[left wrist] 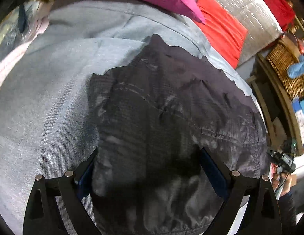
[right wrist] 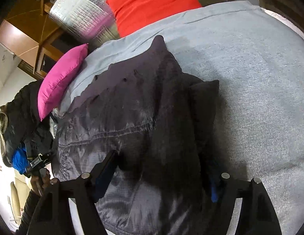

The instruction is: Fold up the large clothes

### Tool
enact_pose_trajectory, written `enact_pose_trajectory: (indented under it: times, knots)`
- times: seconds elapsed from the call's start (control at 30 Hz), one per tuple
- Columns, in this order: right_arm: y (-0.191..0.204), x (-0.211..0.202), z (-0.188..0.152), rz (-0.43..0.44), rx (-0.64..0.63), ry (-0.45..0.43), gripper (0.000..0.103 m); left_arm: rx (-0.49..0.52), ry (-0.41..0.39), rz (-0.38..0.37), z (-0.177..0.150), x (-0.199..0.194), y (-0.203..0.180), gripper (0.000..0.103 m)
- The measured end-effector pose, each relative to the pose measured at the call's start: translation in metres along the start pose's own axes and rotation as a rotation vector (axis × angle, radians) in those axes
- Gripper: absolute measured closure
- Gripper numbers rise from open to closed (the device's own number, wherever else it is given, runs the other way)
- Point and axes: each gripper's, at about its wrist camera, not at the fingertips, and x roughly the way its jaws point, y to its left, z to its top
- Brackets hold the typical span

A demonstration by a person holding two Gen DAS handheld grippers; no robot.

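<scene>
A dark grey jacket with pale stitching lies on a light blue-grey ribbed bed cover. Beside the cover: a magenta cushion, a red cushion, and silver quilted foil.

The left gripper has its fingers spread wide, dark cloth between them. The right gripper is likewise spread over cloth. Neither visibly pinches; each hovers low.
</scene>
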Motion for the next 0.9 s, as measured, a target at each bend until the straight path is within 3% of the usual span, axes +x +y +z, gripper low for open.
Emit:
enact_pose_trajectory:
  times: [0.2, 0.27, 0.3, 0.37, 0.4, 0.43, 0.5, 0.53, 0.63, 0.9]
  knots:
    - [-0.002, 0.009, 0.004, 0.006, 0.030, -0.003, 0.022, 0.003, 0.006, -0.011, 0.002, 0.004, 0.003, 0.007]
    - [0.006, 0.014, 0.005, -0.007, -0.002, 0.004, 0.024, 0.045, 0.015, 0.013, 0.000, 0.009, -0.006, 0.013]
    - [0.010, 0.016, 0.005, -0.020, -0.022, 0.011, 0.027, 0.063, 0.019, 0.028, -0.001, 0.011, -0.011, 0.028]
    - [0.017, 0.017, 0.008, -0.043, -0.038, 0.029, 0.053, 0.075, 0.028, 0.042, 0.001, 0.010, -0.017, 0.050]
    - [0.021, 0.015, 0.010, -0.048, -0.045, 0.034, 0.069, 0.075, 0.026, 0.052, 0.003, 0.006, -0.021, 0.069]
    - [0.025, 0.011, 0.012, -0.057, -0.059, 0.036, 0.074, 0.081, 0.021, 0.068, 0.006, 0.000, -0.025, 0.078]
    - [0.040, 0.001, 0.017, -0.099, -0.104, 0.042, 0.084, 0.109, 0.011, 0.107, 0.009, -0.008, -0.036, 0.083]
    - [0.048, -0.005, 0.020, -0.115, -0.127, 0.044, 0.086, 0.142, -0.005, 0.154, 0.010, -0.016, -0.048, 0.084]
    - [0.080, -0.031, 0.032, -0.132, -0.195, 0.009, 0.089, 0.164, -0.067, 0.193, 0.017, -0.042, -0.072, 0.086]
    - [0.164, -0.142, 0.042, -0.158, -0.372, -0.159, 0.092, 0.283, -0.290, 0.167, 0.006, -0.160, -0.147, 0.086]
